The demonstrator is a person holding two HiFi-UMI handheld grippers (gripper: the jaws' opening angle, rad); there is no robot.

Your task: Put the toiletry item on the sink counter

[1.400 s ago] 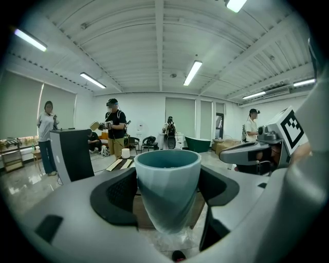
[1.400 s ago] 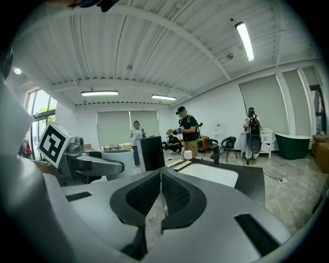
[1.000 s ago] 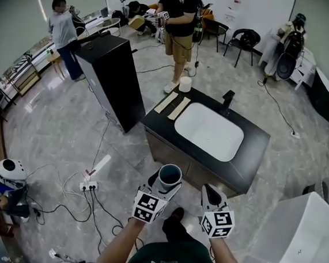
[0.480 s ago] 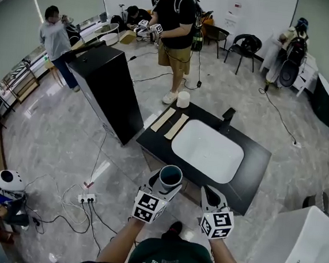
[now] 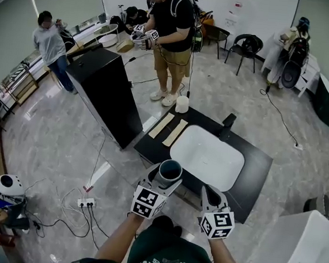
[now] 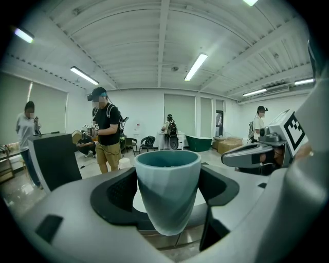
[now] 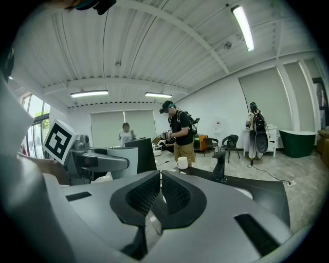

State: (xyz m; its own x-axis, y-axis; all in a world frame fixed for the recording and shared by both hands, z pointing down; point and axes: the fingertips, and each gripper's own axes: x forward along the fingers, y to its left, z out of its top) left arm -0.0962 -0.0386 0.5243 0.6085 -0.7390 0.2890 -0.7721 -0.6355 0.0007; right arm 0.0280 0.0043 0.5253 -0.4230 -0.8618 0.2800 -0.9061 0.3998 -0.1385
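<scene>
Grips the teal cup upright in the left claw, at the near edge of the black bench, short of the white basin. Holds the right claw closed, empty, alongside.

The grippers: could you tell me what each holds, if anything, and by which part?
The left gripper clasps the teal cup upright by its opposite side walls; the right gripper is shut, holding nothing.

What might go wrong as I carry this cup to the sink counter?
The cup is tapered, so it might slip in the left gripper. Set too near the rim of the basin, it may tip in. The power strip on the floor could trip you.
</scene>
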